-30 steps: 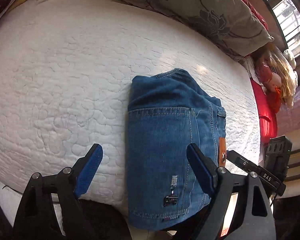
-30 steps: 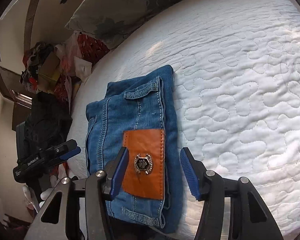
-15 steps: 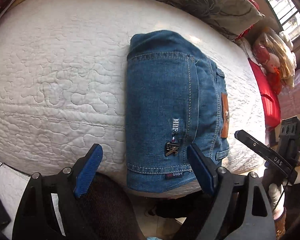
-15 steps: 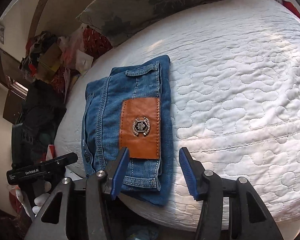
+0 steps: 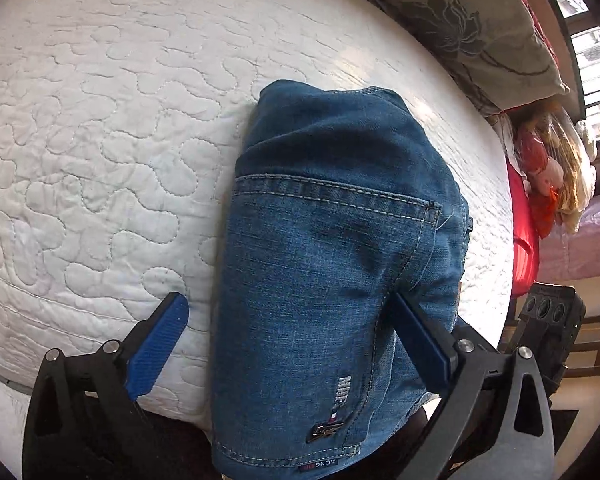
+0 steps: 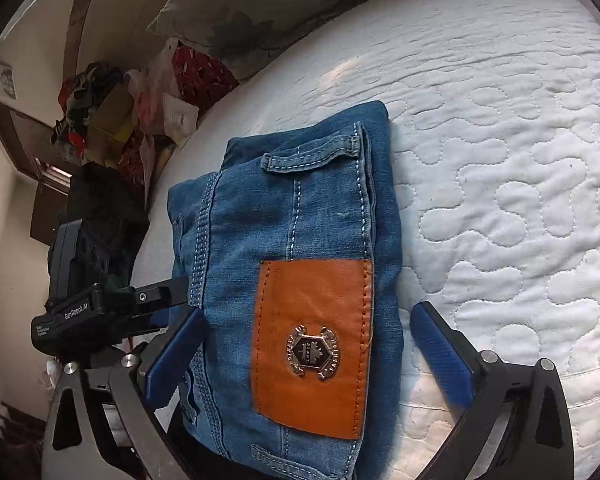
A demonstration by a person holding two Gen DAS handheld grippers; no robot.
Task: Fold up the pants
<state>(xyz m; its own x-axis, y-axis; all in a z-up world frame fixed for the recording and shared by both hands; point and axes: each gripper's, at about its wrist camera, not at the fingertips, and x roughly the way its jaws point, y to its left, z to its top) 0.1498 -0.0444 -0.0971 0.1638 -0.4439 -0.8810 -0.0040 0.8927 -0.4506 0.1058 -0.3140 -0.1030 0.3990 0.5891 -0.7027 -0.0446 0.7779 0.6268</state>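
Observation:
The blue jeans (image 5: pixel 320 260) lie folded into a thick packet on the white quilted bed (image 5: pixel 100 120), close to its near edge. My left gripper (image 5: pixel 288 340) hangs low over the pocket end. Its jaws are opening, with the denim between them: the right pad (image 5: pixel 420 340) touches the fabric and the left pad (image 5: pixel 156 344) stands over the quilt. My right gripper (image 6: pixel 308 352) straddles the waistband end with the orange leather patch (image 6: pixel 312 340). Its jaws are opening too, and neither pad presses the jeans (image 6: pixel 300 200).
A grey flowered pillow (image 5: pixel 460 32) lies along the back of the bed. A doll and red cloth (image 5: pixel 548 172) sit at the far right. A clutter pile (image 6: pixel 100 112) stands off the bed. Each view shows the other gripper's body (image 5: pixel 548 332) (image 6: pixel 88 312).
Both grippers have come closer and lower over the folded jeans, and both pairs of jaws stand wider than before. The jeans have kept their place and fold.

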